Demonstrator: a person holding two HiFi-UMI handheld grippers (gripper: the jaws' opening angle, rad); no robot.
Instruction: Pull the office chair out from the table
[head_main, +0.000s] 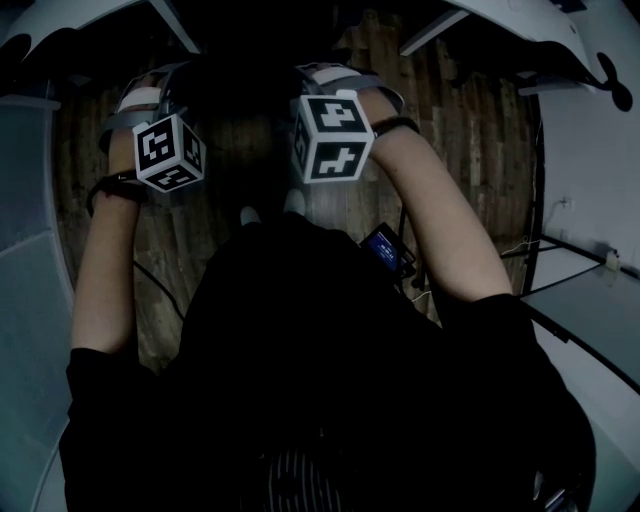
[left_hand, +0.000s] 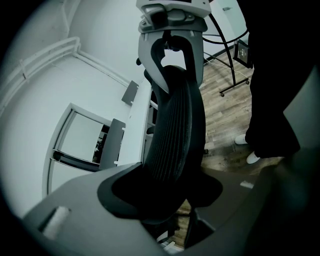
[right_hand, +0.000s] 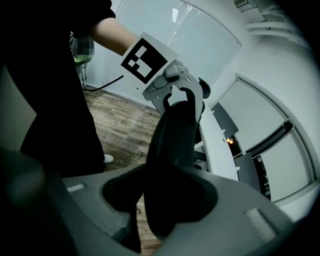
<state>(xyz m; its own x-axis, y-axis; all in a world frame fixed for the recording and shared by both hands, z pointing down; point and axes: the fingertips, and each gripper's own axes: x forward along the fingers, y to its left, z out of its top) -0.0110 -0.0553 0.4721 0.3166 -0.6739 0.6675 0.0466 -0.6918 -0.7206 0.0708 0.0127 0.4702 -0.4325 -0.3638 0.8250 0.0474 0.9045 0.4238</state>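
Observation:
The office chair's black backrest (head_main: 245, 110) shows as a dark mass ahead of the person's body in the head view. Both grippers clamp its top edge. My left gripper (head_main: 145, 100) holds the left end, its marker cube below it. My right gripper (head_main: 340, 85) holds the right end. In the left gripper view the ribbed backrest edge (left_hand: 175, 135) runs between my left gripper's (left_hand: 165, 200) jaws up to the right gripper (left_hand: 170, 20). The right gripper view shows the backrest (right_hand: 172, 140) pinched in my right gripper (right_hand: 165, 200), with the left gripper (right_hand: 170, 85) at its far end.
White curved tables (head_main: 520, 25) stand beyond the chair, with a long white desk (right_hand: 220, 145) beside it. The floor (head_main: 470, 130) is wood planks. The person's shoes (left_hand: 250, 157) stand close behind the chair. A black-legged stand (left_hand: 232, 70) and cables lie to one side.

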